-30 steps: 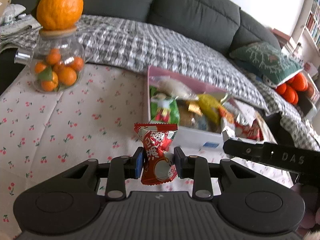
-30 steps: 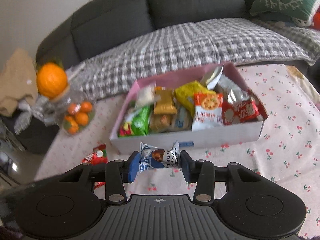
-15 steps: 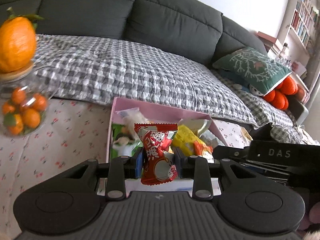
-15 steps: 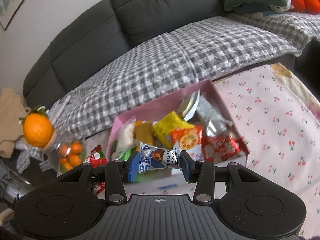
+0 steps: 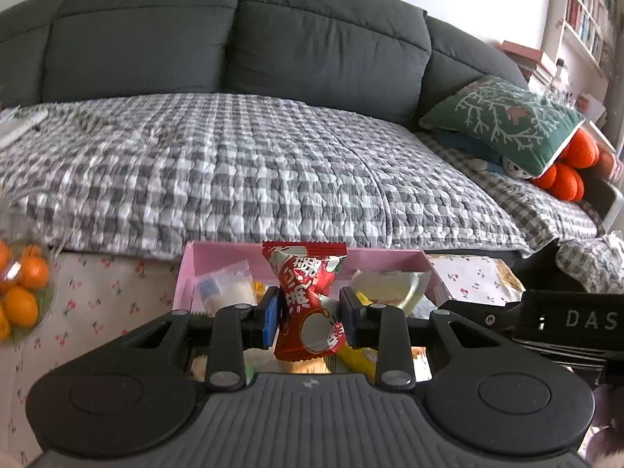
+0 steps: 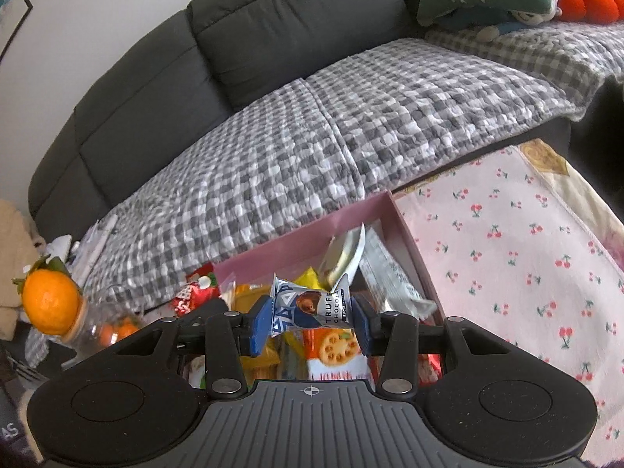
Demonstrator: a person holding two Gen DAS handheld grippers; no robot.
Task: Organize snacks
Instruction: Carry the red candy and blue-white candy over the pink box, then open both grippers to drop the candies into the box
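Note:
My left gripper is shut on a red candy wrapper with white characters and holds it above the pink snack box. My right gripper is shut on a blue and silver truffle chocolate packet and holds it above the same pink box, which is full of several snack packets. The red candy and the left gripper's tip also show in the right wrist view at the box's left end.
A glass jar of small oranges stands left of the box, with a large orange on its lid. The cherry-print tablecloth lies right of the box. A grey sofa with a checked blanket is behind.
Both grippers have moved forward and up over the pink box, each still holding its snack. The box now sits directly under the fingers.

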